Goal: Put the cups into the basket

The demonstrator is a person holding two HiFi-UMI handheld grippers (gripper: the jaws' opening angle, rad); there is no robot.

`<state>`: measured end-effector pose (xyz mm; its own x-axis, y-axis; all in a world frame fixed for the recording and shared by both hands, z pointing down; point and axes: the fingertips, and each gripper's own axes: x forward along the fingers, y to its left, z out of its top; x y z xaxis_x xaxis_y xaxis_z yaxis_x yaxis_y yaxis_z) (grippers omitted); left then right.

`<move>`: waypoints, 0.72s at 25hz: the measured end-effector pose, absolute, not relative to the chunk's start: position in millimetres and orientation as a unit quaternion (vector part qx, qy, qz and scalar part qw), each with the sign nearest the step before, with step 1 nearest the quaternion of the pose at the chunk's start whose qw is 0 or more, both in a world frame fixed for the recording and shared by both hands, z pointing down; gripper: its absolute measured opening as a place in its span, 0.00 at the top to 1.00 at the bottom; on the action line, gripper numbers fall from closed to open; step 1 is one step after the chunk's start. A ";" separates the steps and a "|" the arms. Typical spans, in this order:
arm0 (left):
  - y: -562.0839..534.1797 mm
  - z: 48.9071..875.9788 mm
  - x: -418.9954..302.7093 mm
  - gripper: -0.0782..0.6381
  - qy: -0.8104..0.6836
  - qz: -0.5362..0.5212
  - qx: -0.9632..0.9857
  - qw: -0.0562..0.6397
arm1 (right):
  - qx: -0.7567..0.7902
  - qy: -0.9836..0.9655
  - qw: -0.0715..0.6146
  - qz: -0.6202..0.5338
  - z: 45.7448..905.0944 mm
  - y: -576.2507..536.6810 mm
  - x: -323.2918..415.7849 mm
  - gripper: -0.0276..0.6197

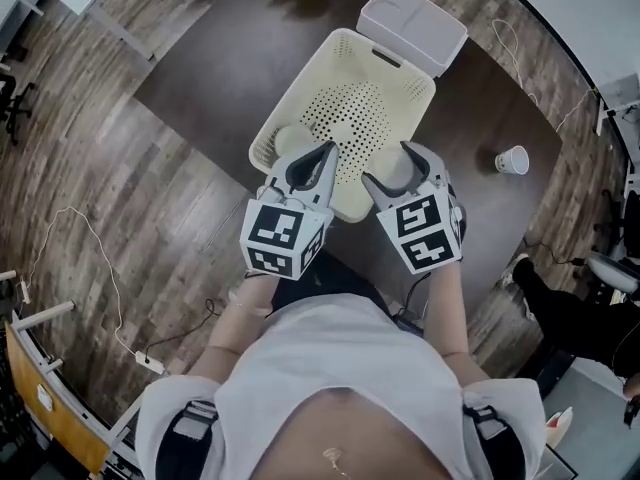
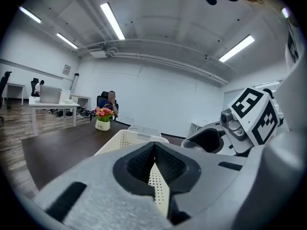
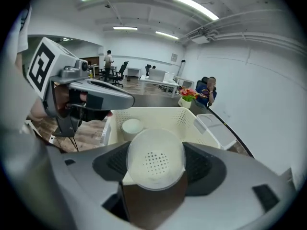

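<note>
Clamped between the right gripper's [image 1: 398, 168] pads is a cup [image 3: 156, 164], its perforated-looking bottom facing that gripper's camera, so this gripper is closed on it. The cup hangs at the near rim of the basket [image 1: 355, 118] and, as far as I can judge, is not yet inside. A second cup [image 1: 283, 138] already sits in the basket's near-left corner. A third cup [image 1: 511, 160] lies on its side on the table [image 1: 200, 78], well to the right of the basket. Just beside the right gripper, the left gripper [image 1: 325, 153] has its jaw tips together with nothing between them. By my reckoning, one cup is delivered, one is about to go in, and one is left to fetch.
</note>
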<state>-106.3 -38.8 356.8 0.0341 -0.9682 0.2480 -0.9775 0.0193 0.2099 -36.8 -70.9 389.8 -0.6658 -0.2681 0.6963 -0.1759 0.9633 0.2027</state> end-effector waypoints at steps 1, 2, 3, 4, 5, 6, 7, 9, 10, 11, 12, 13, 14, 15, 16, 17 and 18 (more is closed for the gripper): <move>-36.3 360.1 -114.4 0.88 -0.698 0.013 0.696 0.167 | 0.115 -0.911 0.390 -0.062 391.9 -68.0 -46.0 0.45; -35.3 363.2 -121.2 0.88 -0.701 0.013 0.693 0.169 | 0.111 -0.911 0.391 -0.067 393.5 -66.9 -53.6 0.45; -35.4 365.0 -126.7 0.88 -0.702 0.012 0.691 0.170 | 0.108 -0.911 0.392 -0.072 393.8 -67.4 -59.6 0.45; -36.1 365.4 -131.5 0.88 -0.703 0.011 0.690 0.170 | 0.107 -0.909 0.394 -0.079 392.7 -68.7 -64.4 0.45; -36.8 364.7 -136.4 0.88 -0.703 0.010 0.691 0.169 | 0.107 -0.908 0.395 -0.084 391.3 -69.9 -69.1 0.45; -37.5 363.7 -141.6 0.88 -0.703 0.009 0.691 0.168 | 0.108 -0.908 0.396 -0.086 390.5 -70.4 -73.8 0.45; -38.3 362.8 -147.3 0.88 -0.703 0.008 0.691 0.167 | 0.108 -0.907 0.398 -0.086 390.5 -70.8 -78.6 0.45; -41.5 361.6 -158.4 0.88 -0.703 0.007 0.692 0.165 | 0.108 -0.906 0.401 -0.085 391.4 -73.4 -87.9 0.45; -44.1 361.0 -163.1 0.88 -0.703 0.007 0.692 0.164 | 0.108 -0.905 0.402 -0.085 392.1 -75.9 -92.1 0.45; -47.1 360.7 -167.4 0.88 -0.703 0.007 0.693 0.162 | 0.108 -0.905 0.403 -0.085 393.2 -78.9 -95.7 0.45; -50.2 360.6 -171.4 0.88 -0.703 0.008 0.693 0.160 | 0.108 -0.905 0.403 -0.083 395.0 -82.0 -98.7 0.45; -53.4 360.9 -175.5 0.88 -0.704 0.009 0.693 0.159 | 0.108 -0.905 0.403 -0.080 397.7 -85.0 -101.6 0.45; -56.4 361.4 -180.0 0.88 -0.705 0.010 0.692 0.158 | 0.108 -0.906 0.402 -0.075 400.8 -87.7 -104.7 0.45; -59.2 361.6 -185.2 0.88 -0.706 0.010 0.690 0.158 | 0.108 -0.907 0.402 -0.071 403.3 -90.5 -108.1 0.45; -62.0 361.4 -191.1 0.88 -0.708 0.010 0.688 0.158 | 0.107 -0.906 0.403 -0.070 404.7 -93.7 -112.1 0.45; -64.9 360.9 -197.6 0.88 -0.710 0.010 0.686 0.158 | 0.104 -0.905 0.406 -0.072 405.0 -97.6 -116.8 0.45; -67.7 360.2 -204.6 0.88 -0.712 0.010 0.684 0.158 | 0.102 -0.903 0.410 -0.077 404.9 -101.8 -122.1 0.45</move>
<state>-204.6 -67.7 360.2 -0.0154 -0.9709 0.2390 -0.9774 0.0650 0.2011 -122.1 -101.8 404.9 -0.6428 -0.2464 0.7253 -0.1204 0.9676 0.2219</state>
